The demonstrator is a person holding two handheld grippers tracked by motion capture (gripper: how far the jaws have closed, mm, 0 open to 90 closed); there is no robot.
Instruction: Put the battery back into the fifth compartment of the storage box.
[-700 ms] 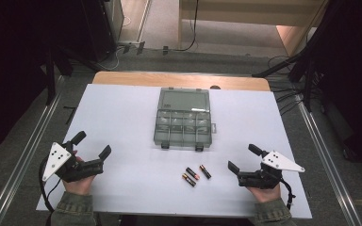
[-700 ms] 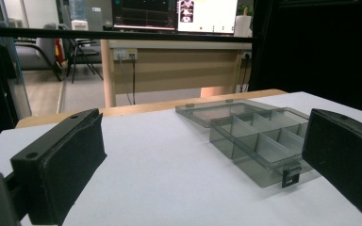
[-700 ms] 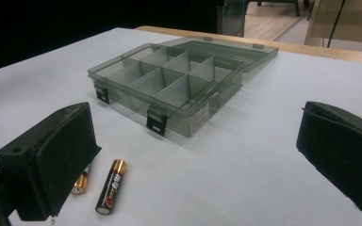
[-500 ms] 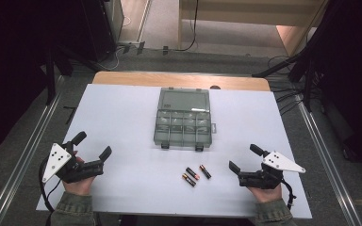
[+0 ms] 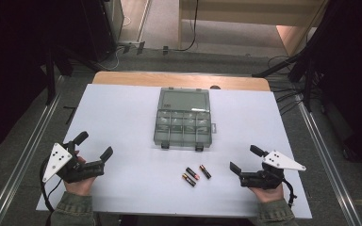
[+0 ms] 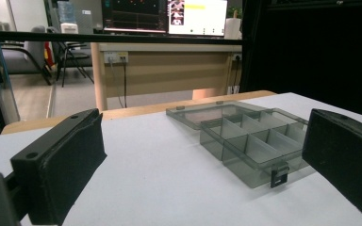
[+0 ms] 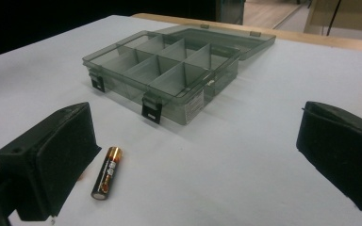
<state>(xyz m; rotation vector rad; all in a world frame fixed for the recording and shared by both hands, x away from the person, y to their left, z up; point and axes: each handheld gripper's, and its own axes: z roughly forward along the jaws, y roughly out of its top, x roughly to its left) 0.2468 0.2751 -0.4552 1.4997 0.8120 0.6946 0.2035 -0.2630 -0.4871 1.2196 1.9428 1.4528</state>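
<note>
Clear smoky plastic box [image 5: 184, 125], matt white tabletop [image 5: 122, 117], glossy batteries [image 5: 195, 173]

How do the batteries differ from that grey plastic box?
The batteries are small, opaque, black-and-copper cylinders lying loose near the table's front edge; the compartment box is far larger, see-through grey and rectangular, lying farther back with its lid open flat. Both rest on the white table, untouched.

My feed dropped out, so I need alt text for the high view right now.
Three batteries lie loose on the white table, just in front of an open, empty grey compartment box. The left gripper and right gripper rest at the near corners, jaws open, holding nothing.
</note>
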